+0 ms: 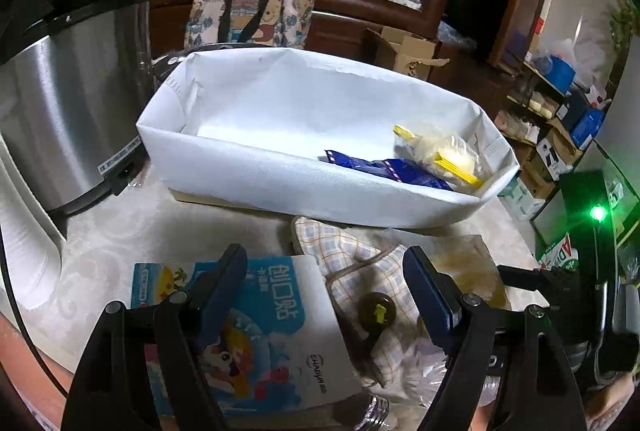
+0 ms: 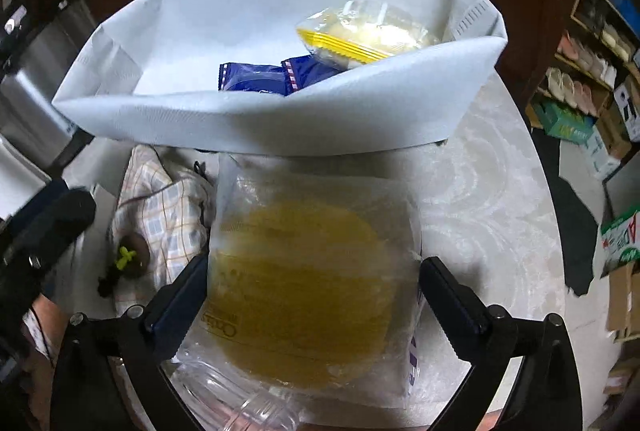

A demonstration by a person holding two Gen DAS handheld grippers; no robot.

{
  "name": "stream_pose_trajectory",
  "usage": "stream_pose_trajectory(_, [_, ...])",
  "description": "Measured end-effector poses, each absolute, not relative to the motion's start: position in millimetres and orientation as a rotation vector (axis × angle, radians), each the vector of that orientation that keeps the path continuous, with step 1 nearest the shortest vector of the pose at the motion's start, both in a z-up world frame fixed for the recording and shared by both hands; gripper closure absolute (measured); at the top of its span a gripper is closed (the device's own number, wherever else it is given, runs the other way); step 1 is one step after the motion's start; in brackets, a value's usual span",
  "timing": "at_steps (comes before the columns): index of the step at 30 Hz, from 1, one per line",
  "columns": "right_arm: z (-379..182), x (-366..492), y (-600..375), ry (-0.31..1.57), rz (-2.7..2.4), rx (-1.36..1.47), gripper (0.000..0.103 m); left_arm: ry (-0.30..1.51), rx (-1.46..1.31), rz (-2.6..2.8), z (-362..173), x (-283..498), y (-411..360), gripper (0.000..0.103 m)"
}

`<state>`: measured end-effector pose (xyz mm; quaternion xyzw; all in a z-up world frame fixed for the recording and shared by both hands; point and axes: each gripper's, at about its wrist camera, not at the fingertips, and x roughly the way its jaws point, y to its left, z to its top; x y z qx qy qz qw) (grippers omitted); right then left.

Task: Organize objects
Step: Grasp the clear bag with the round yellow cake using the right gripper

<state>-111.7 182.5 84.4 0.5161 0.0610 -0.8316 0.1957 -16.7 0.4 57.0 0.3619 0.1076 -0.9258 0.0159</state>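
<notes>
nearest the right wrist lens, a clear bottle's rim [image 2: 256, 407] sits at six o'clock, under the right gripper [image 2: 314, 287]. its jaws stand at their widest, one on each side of a clear bag with a yellow disc inside [image 2: 304, 283]; the left finger looks to be touching the bag's edge, the right one stands just clear, so nothing is gripped. the bag lies flat on the pale tabletop [image 2: 480, 191], its far end at twelve o'clock just short of the white fabric bin [image 2: 260, 127], which already holds blue sachets [image 2: 256, 77] and a yellow-edged packet [image 2: 360, 39].

to do this well i'd lower further, close squarely across the bag's middle so it doesn't fold or slip, then lift it over the bin's near wall.

the left gripper [image 1: 324, 281] is also well open and empty, hovering over a blue plaster box [image 1: 248, 331] at seven o'clock and a checked cloth item [image 1: 360, 271] at centre.
</notes>
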Motion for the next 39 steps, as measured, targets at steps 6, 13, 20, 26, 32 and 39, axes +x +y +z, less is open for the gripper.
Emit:
stream_pose_trajectory(6, [84, -113, 189, 0.122, -2.309, 1.444, 0.006, 0.355, 1.123, -2.88, 58, -17, -2, 0.023])
stream_pose_trajectory(13, [92, -115, 206, -0.003, -2.309, 1.409, 0.021, 0.331, 1.133, -2.884, 59, -16, 1, 0.023])
stream_pose_trajectory(20, [108, -113, 229, -0.262, -2.213, 1.325, 0.026, 0.339, 1.137, -2.89, 60, -15, 2, 0.023])
stream_pose_trajectory(26, [117, -102, 253, -0.395, -2.127, 1.192, 0.026, 0.319, 1.141, -2.891, 59, -15, 5, 0.023])
stream_pose_trajectory(32, [143, -90, 261, -0.456, -2.117, 0.994, 0.026, 0.303, 1.143, -2.898, 61, -15, 9, 0.023])
stream_pose_trajectory(39, [174, -79, 244, -0.295, -2.244, 0.893, 0.026, 0.285, 1.175, -2.947, 70, -18, 21, 0.024])
